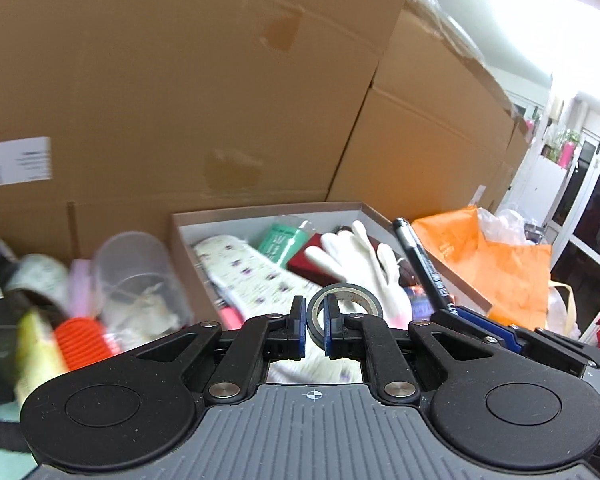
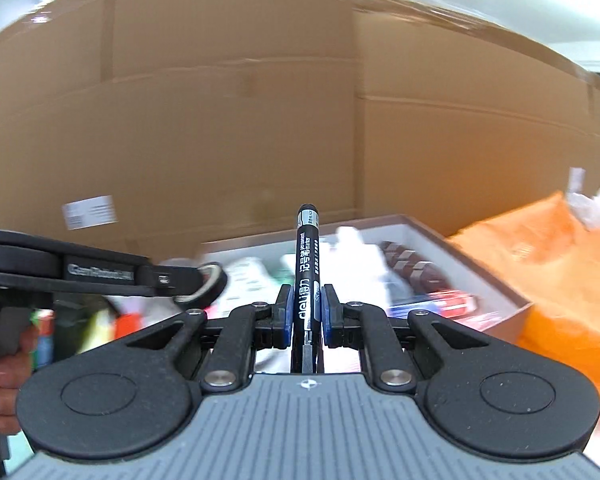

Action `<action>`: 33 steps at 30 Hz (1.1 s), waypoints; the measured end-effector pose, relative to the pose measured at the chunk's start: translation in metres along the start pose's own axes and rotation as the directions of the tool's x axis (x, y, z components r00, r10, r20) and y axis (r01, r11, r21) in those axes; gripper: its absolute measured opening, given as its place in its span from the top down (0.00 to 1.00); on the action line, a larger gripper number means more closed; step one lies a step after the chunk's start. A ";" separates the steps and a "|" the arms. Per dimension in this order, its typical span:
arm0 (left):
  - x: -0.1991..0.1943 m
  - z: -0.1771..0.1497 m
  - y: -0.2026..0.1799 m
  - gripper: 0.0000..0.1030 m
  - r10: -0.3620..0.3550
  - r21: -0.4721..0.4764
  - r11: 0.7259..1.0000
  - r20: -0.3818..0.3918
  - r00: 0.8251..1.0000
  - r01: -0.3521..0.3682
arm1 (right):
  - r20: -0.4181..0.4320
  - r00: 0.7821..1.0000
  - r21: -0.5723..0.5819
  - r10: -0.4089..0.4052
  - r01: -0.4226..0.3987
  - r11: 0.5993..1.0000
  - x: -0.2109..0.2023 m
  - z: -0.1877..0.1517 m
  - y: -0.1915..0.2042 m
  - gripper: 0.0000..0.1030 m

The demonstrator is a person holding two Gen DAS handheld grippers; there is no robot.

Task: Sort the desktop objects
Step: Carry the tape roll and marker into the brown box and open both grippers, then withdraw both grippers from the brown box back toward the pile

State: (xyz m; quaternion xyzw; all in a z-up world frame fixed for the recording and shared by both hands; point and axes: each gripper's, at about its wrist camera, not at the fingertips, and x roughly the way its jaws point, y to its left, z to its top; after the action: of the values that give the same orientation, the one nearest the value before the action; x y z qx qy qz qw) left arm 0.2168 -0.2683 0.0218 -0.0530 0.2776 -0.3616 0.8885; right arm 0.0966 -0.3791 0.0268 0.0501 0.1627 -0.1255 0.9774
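Observation:
My left gripper (image 1: pixel 315 312) is shut on the wall of a dark roll of tape (image 1: pixel 350 300), held in the air before an open shoe box (image 1: pixel 260 216). The box holds a white glove (image 1: pixel 360 264), a patterned slipper (image 1: pixel 244 272), a green packet (image 1: pixel 282 240) and a dark red case (image 1: pixel 306 260). My right gripper (image 2: pixel 305 308) is shut on a black marker pen (image 2: pixel 306 264) that points forward and up. In the right wrist view the left gripper (image 2: pixel 204 278) with its tape roll (image 2: pixel 208 280) hangs at the left. The marker (image 1: pixel 424 264) shows at the right of the left wrist view.
Tall cardboard cartons (image 1: pixel 180 80) wall off the back. Left of the box lie a clear plastic cup (image 1: pixel 136 280), an orange ribbed thing (image 1: pixel 82 344) and other blurred clutter. Orange bags (image 1: pixel 500 264) pile up at the right. A hand (image 2: pixel 0 376) grips the left gripper's handle.

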 end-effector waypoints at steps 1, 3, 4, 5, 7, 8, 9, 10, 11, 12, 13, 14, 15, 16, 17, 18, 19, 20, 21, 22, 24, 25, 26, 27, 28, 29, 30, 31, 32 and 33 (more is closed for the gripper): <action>0.010 0.003 -0.002 0.97 -0.003 -0.003 1.000 -0.003 1.000 0.003 | -0.005 1.000 0.010 -0.015 0.015 1.000 0.005 0.001 -0.005 0.84; 0.029 0.008 -0.006 0.97 -0.003 -0.009 1.000 -0.014 1.000 0.003 | -0.011 0.999 0.022 -0.034 0.034 0.999 0.016 0.000 -0.015 0.84; 0.038 0.011 -0.007 0.97 -0.002 -0.010 1.000 -0.017 1.000 0.002 | -0.013 0.999 0.024 -0.044 0.045 0.999 0.021 0.000 -0.019 0.84; 0.045 0.014 -0.009 0.97 -0.001 -0.006 1.000 -0.019 1.000 0.001 | -0.015 0.998 0.023 -0.054 0.055 0.998 0.027 0.000 -0.023 0.84; 0.058 0.018 -0.013 0.97 0.005 0.007 1.000 -0.020 1.000 -0.005 | -0.013 0.998 0.019 -0.065 0.065 0.998 0.033 0.000 -0.034 0.84; 0.063 0.020 -0.016 0.97 0.009 0.017 1.000 -0.018 1.000 -0.008 | -0.012 0.998 0.022 -0.069 0.069 0.997 0.038 0.001 -0.037 0.84; 0.069 0.021 -0.017 0.97 0.011 0.023 1.000 -0.016 1.000 -0.011 | -0.012 0.997 0.027 -0.074 0.074 0.997 0.043 0.001 -0.041 0.84; 0.074 0.023 -0.017 0.97 0.010 0.024 1.000 -0.016 1.000 -0.010 | -0.012 0.997 0.033 -0.078 0.079 0.996 0.047 0.002 -0.044 0.84; 0.079 0.025 -0.016 0.97 0.008 0.022 1.000 -0.019 1.000 -0.008 | -0.013 0.996 0.038 -0.083 0.084 0.996 0.051 0.003 -0.047 0.84; 0.084 0.026 -0.016 0.97 0.007 0.018 1.000 -0.022 1.000 -0.006 | -0.014 0.996 0.043 -0.087 0.088 0.995 0.056 0.003 -0.051 0.84; 0.087 0.025 -0.017 0.96 0.008 0.019 1.000 -0.024 1.000 -0.008 | -0.017 0.996 0.045 -0.088 0.089 0.995 0.061 0.003 -0.054 0.84; 0.091 0.025 -0.016 0.88 0.009 0.022 1.000 -0.027 1.000 -0.008 | -0.027 0.996 0.045 -0.084 0.085 0.995 0.064 0.003 -0.056 0.84; 0.094 0.025 -0.016 0.72 0.002 0.027 1.000 -0.027 1.000 -0.001 | -0.042 0.996 0.039 -0.079 0.081 0.996 0.070 0.001 -0.058 0.83; 0.094 0.023 -0.017 0.62 -0.001 0.033 0.999 -0.023 1.000 0.002 | -0.050 0.996 0.030 -0.080 0.081 0.996 0.072 0.000 -0.058 0.78; 0.093 0.021 -0.018 0.39 0.004 0.039 0.999 -0.013 1.000 -0.004 | -0.050 0.995 0.019 -0.085 0.086 0.996 0.071 -0.002 -0.056 0.58; 0.090 0.020 -0.018 0.29 0.015 0.043 0.999 0.003 1.000 -0.015 | -0.043 0.995 0.008 -0.094 0.095 0.995 0.069 -0.005 -0.055 0.39; 0.086 0.017 -0.018 0.14 0.029 0.044 0.999 0.026 0.999 -0.030 | -0.026 0.994 -0.002 -0.102 0.102 0.995 0.066 -0.006 -0.052 0.35; 0.082 0.015 -0.019 0.06 0.042 0.045 0.998 0.053 0.998 -0.045 | -0.009 0.994 -0.016 -0.107 0.106 0.994 0.063 -0.008 -0.050 0.33; 0.077 0.012 -0.020 0.02 0.049 0.051 0.997 0.073 0.996 -0.053 | -0.002 0.994 -0.029 -0.106 0.106 0.994 0.058 -0.009 -0.047 0.30; 0.072 0.010 -0.020 0.00 0.049 0.061 0.997 0.082 0.995 -0.054 | 0.000 0.995 -0.034 -0.101 0.101 0.994 0.057 -0.010 -0.046 0.27; 0.062 0.005 -0.022 0.00 0.038 0.076 0.996 0.084 0.996 -0.045 | 0.015 0.996 -0.030 -0.090 0.091 0.995 0.047 -0.011 -0.042 0.12; 0.056 0.001 -0.022 0.00 0.030 0.080 0.996 0.084 0.996 -0.037 | 0.026 0.996 -0.027 -0.088 0.088 0.996 0.042 -0.010 -0.039 0.09; 0.050 -0.002 -0.023 0.00 0.023 0.080 0.996 0.086 0.996 -0.030 | 0.034 0.996 -0.027 -0.083 0.084 0.996 0.036 -0.010 -0.036 0.04; 0.044 -0.005 -0.023 0.00 0.018 0.078 0.997 0.090 0.996 -0.025 | 0.039 0.996 -0.030 -0.076 0.078 0.997 0.031 -0.009 -0.032 0.03; 0.037 -0.007 -0.023 0.00 0.018 0.074 0.997 0.096 0.995 -0.025 | 0.037 0.997 -0.037 -0.068 0.069 0.997 0.027 -0.008 -0.028 0.03; 0.031 -0.010 -0.023 0.00 0.022 0.072 0.997 0.095 0.995 -0.029 | 0.035 0.998 -0.046 -0.056 0.057 0.997 0.022 -0.009 -0.024 0.02; 0.024 -0.012 -0.023 0.00 0.032 0.065 0.997 0.094 0.995 -0.039 | 0.034 0.998 -0.053 -0.044 0.046 0.998 0.017 -0.009 -0.018 0.02; 0.017 -0.015 -0.022 0.00 0.040 0.054 0.997 0.095 0.995 -0.045 | 0.032 0.999 -0.058 -0.034 0.036 0.998 0.012 -0.011 -0.014 0.02; 0.011 -0.018 -0.021 0.00 0.037 0.047 0.998 0.094 0.995 -0.042 | 0.035 0.999 -0.062 -0.020 0.022 0.998 0.007 -0.012 -0.009 0.01; 0.004 -0.021 -0.020 0.00 0.032 0.044 0.998 0.092 0.995 -0.037 | 0.038 0.999 -0.066 0.001 0.002 0.998 0.005 -0.012 -0.004 0.01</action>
State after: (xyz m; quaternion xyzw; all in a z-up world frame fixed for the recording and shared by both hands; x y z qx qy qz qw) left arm 0.1956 -0.2827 0.0079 -0.0444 0.2292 -0.3496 0.9073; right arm 0.0965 -0.3824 0.0136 0.0151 0.1482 -0.1211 0.9814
